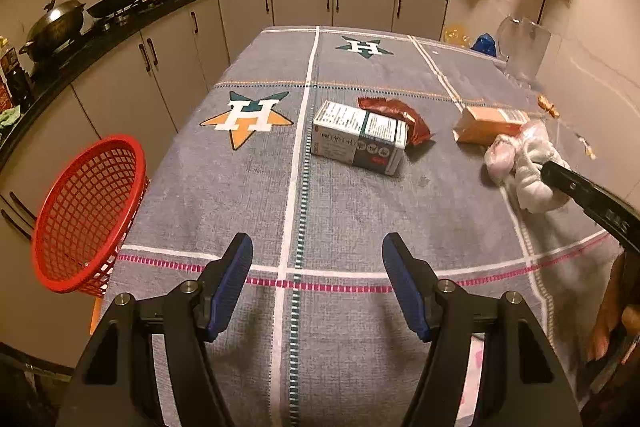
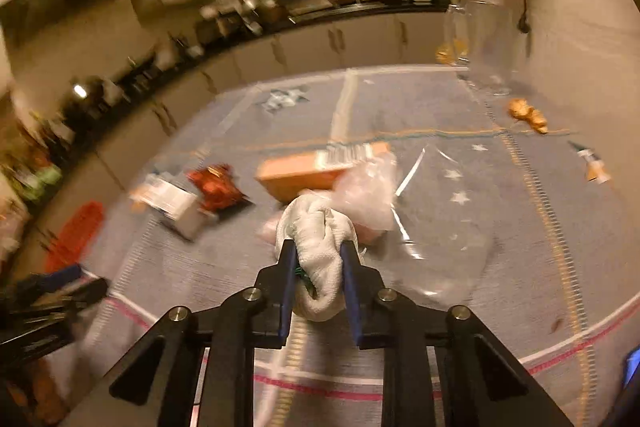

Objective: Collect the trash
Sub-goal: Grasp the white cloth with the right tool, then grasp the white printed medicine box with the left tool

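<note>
My right gripper (image 2: 318,251) is shut on a crumpled white cloth wad (image 2: 320,239); it also shows in the left wrist view (image 1: 532,171), held just above the table's right side. A clear plastic bag (image 2: 368,187) clings beside it. My left gripper (image 1: 318,255) is open and empty over the near table. A white and dark carton (image 1: 358,137), a red wrapper (image 1: 400,117) and an orange box (image 1: 488,125) lie mid-table. A red mesh basket (image 1: 86,215) stands off the table's left edge.
The table has a grey cloth (image 1: 280,187) with star prints. Small orange scraps (image 2: 528,117) and a wrapper bit (image 2: 594,165) lie at the far right. A clear container (image 1: 522,47) stands at the back right corner. Kitchen counters (image 1: 120,23) run along the left and back.
</note>
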The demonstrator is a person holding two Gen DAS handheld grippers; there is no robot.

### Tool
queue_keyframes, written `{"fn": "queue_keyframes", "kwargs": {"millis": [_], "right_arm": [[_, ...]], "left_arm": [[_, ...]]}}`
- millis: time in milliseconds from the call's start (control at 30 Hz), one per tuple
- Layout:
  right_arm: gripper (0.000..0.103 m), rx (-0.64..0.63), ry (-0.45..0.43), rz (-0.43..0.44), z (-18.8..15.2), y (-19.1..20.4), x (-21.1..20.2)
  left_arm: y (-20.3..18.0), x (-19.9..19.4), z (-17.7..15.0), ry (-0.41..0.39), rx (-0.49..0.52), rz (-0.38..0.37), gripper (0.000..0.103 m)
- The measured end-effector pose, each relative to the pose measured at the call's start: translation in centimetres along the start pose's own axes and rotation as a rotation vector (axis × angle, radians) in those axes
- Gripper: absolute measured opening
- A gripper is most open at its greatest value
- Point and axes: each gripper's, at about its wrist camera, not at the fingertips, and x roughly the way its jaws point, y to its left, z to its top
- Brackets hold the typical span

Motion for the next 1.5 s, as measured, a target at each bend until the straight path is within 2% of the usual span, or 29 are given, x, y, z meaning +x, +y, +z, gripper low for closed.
{"fn": "queue_keyframes", "kwargs": {"millis": [133, 233, 300, 400, 600, 800, 933, 1133, 1300, 1500], "right_arm": [[0.024, 0.048, -0.104, 0.097, 0.0, -0.5, -1.9], [0.024, 0.09, -0.136, 0.126, 0.2, -1.1, -2.3], [0.024, 0.115, -0.138, 0.143, 0.3, -1.5, -2.4], [0.024, 0.145, -0.123, 0.159, 0.3, -1.8, -2.2], [0.024, 0.151, -0.13, 0.182, 0.3, -2.1, -2.3], [0.024, 0.173, -0.136, 0.194, 0.4, -2.9, -2.3], [0.024, 0.19, -0.133, 0.199, 0.4, -3.3, -2.4], [0.024, 0.191, -0.132, 0.201, 0.3, -3.3, -2.4], [0.024, 0.191, -0.129, 0.201, 0.2, -3.3, -2.4], [0.024, 0.169, -0.117, 0.203, 0.3, -2.9, -2.2]], "left_arm": [[0.2, 0.1, 1.6, 0.021, -0.039, -0.015, 0.066], [0.5, 0.8, 3.3, 0.035, -0.082, -0.008, 0.066], [0.7, 1.4, 4.3, 0.047, -0.127, -0.013, 0.066], [1.3, 3.2, 6.2, 0.096, -0.234, -0.087, 0.066], [2.0, 6.8, 8.8, 0.157, -0.406, -0.1, 0.066], [1.2, 9.6, 10.1, 0.192, -0.478, -0.071, 0.066], [-0.3, 10.9, 10.3, 0.201, -0.441, -0.042, 0.063], [-1.3, 10.9, 10.5, 0.168, -0.272, 0.045, 0.058], [-1.3, 9.3, 9.5, 0.17, -0.133, 0.073, 0.058], [-0.6, 8.1, 8.0, 0.193, -0.075, 0.059, 0.06]]}}
